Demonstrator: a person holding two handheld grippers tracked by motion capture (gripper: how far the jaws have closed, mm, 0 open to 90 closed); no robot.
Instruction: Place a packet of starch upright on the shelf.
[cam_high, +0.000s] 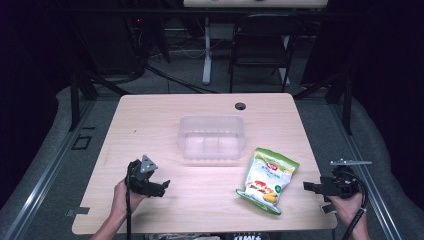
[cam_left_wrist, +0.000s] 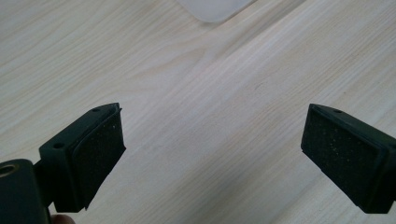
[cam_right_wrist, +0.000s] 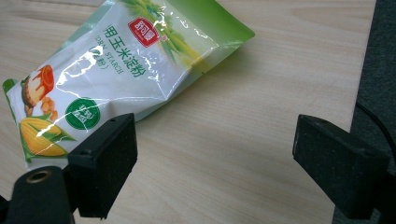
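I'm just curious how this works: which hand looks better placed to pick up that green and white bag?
The right. The right gripper sits just beside the corn starch bag, jaws open toward it. The left gripper is much farther away across bare table.

- The corn starch bag (cam_right_wrist: 121, 70) was glossy, crinkled plastic film.
- The table (cam_high: 165, 195) had matt, pale wood grain.
- The container (cam_high: 211, 136) was translucent, frosted plastic.
- The gripper pads (cam_left_wrist: 100, 154) looked matt, grainy black.

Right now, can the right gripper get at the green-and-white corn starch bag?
Probably yes: the right gripper is open beside the green-and-white corn starch bag, with bare wooden table between them.
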